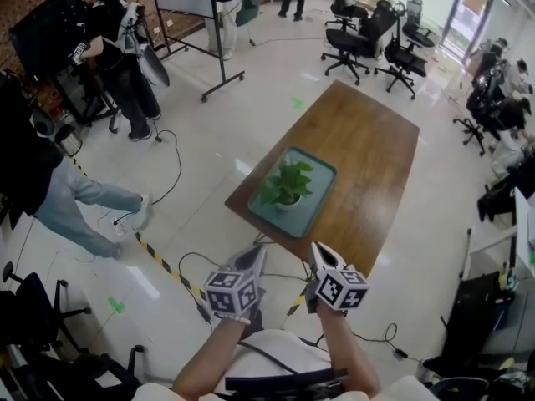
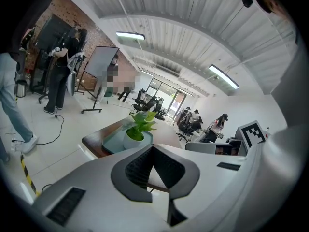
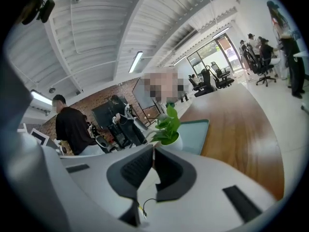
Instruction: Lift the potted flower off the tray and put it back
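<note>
Nearest, the white left gripper (image 1: 255, 257) and right gripper (image 1: 320, 253) each have jaws pressed together, empty. Well ahead of them, a brown wooden table (image 1: 368, 140) bears a teal rectangular tray (image 1: 316, 180) holding the white-potted green flower (image 1: 286, 186). This seems to be the approach, calling next for jaws spread either side of it.

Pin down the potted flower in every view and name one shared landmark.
Head view: potted flower at centre, on the wooden table.
Left gripper view: potted flower above the jaws, left of centre.
Right gripper view: potted flower above the jaws, near centre.
Shared landmark: the teal tray beneath it.
</note>
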Motion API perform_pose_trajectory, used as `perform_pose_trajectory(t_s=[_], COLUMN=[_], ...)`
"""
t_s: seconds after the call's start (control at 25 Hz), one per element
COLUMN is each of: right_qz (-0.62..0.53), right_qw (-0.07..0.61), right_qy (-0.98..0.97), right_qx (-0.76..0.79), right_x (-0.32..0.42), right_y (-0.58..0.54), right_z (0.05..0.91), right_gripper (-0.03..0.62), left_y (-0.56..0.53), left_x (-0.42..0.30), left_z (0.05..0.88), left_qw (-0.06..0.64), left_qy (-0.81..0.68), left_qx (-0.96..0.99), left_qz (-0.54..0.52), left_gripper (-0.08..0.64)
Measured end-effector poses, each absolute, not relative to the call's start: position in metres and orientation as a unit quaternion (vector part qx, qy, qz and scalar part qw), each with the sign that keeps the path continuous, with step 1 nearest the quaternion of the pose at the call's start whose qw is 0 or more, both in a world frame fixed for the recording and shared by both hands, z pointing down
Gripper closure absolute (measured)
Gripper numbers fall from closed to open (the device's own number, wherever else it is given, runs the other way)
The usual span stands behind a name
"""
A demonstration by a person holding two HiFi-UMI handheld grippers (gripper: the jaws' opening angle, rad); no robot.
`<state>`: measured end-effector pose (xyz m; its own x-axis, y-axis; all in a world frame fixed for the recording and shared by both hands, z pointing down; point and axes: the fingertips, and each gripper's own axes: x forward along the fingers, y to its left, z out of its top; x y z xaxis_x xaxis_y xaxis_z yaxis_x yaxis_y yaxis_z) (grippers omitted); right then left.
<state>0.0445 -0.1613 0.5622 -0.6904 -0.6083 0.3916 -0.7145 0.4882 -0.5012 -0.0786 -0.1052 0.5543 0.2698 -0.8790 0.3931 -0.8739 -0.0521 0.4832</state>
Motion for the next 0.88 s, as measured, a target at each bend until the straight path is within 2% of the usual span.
perform_pose_trajectory(t_s=[0.08, 0.16, 0.2, 0.88], right_qz=[0.325, 0.321, 0.318, 0.321], right_qw=[0.084, 0.092, 0.097, 0.137], right_qy=[-0.855, -0.851, -0.848, -0.812], right_qx=[0.395, 0.405, 0.412, 0.467], right_x=[0.038, 0.032, 0.031, -0.004], right_y=[-0.18, -0.198, -0.207, -0.313], right_z=[0.564, 0.57, 0.574, 0.655], right_gripper=[0.546, 0.489, 0.485, 0.476], left_y=[-0.122, -0.138, -0.145, -0.205], left_x=[-0.085, -0.089, -0.09, -0.092], left_z=[0.554, 0.554, 0.556, 0.576], left_qw=[0.332, 0.333, 0.334, 0.328], left_qy=[-0.598, -0.591, -0.587, -0.529], left_qx=[0.73, 0.735, 0.737, 0.781], left_qz=[-0.003, -0.001, 0.002, 0.052], left_gripper=[0.563, 0.563, 0.563, 0.563])
